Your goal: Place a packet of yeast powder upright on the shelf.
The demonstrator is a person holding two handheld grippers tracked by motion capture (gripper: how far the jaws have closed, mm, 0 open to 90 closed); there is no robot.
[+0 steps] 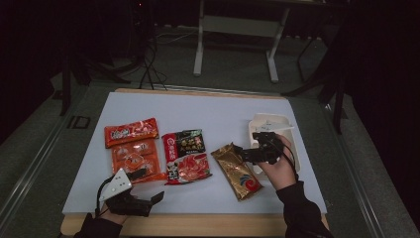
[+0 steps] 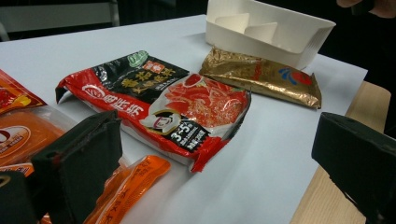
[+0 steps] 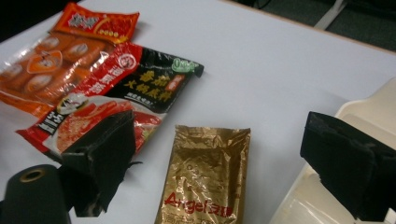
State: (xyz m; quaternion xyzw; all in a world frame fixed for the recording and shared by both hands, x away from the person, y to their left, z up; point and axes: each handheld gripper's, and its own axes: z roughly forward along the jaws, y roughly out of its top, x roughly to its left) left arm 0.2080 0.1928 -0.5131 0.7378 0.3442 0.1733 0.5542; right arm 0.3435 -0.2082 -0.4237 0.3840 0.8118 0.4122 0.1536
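Observation:
Four food packets lie on the white table sheet (image 1: 208, 111): a small orange-red packet (image 1: 131, 131), an orange sausage packet (image 1: 136, 158), a red-and-black packet (image 1: 185, 154) and a gold packet (image 1: 237, 171). My left gripper (image 1: 147, 186) is open at the front left, low over the sheet beside the sausage packet's near edge (image 2: 135, 179), and it faces the red-and-black packet (image 2: 159, 102). My right gripper (image 1: 246, 144) hangs open above the gold packet's far end (image 3: 205, 177), with nothing between its jaws. One of its jaws is over the white tray (image 3: 364, 107).
The white divided tray (image 1: 270, 124) stands at the right of the sheet, just beyond the gold packet (image 2: 261, 77). A wooden table edge (image 1: 198, 223) runs along the front. Dark floor, cables and a desk frame (image 1: 237, 29) lie behind the table.

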